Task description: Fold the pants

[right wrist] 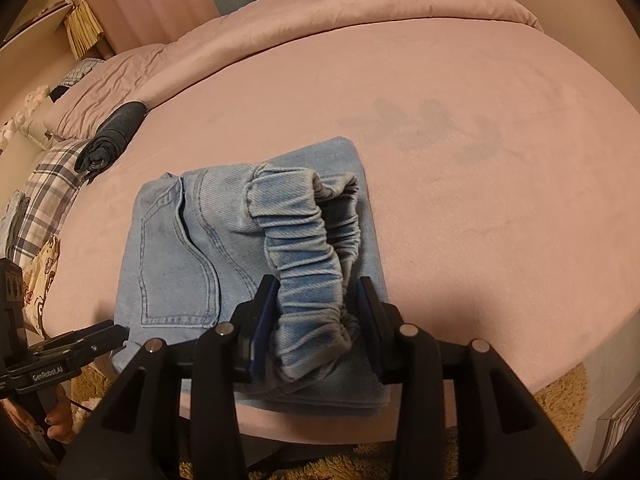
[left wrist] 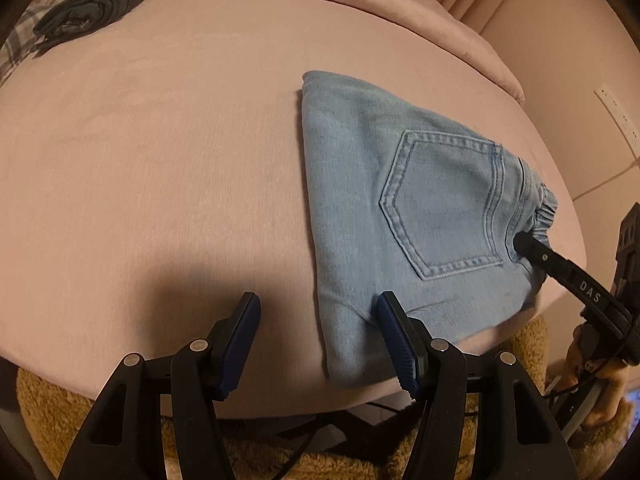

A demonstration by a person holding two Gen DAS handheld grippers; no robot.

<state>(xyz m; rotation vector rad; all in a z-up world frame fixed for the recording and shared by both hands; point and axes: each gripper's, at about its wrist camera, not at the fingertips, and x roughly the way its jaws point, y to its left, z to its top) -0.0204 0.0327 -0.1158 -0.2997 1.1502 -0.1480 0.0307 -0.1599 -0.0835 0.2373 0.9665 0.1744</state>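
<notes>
The folded pants (left wrist: pixel 404 216) lie on the pink bed (left wrist: pixel 160 160) near its front edge, a compact denim packet with the back pocket up and its long axis running away from the person. The elastic waistband (right wrist: pixel 316 264) stands up from the right end of the packet, directly between the fingers of the right gripper (right wrist: pixel 316 320), so the right hand is plainly the nearer one. Its jaws are narrow and bracket the gathered band; the left pad (right wrist: pixel 265 320) seems to touch the cloth, but whether both pads press it cannot be told. The left gripper (left wrist: pixel 316 344) hangs over the packet's near left corner, jaws wide, holding nothing, one finger over the denim.
</notes>
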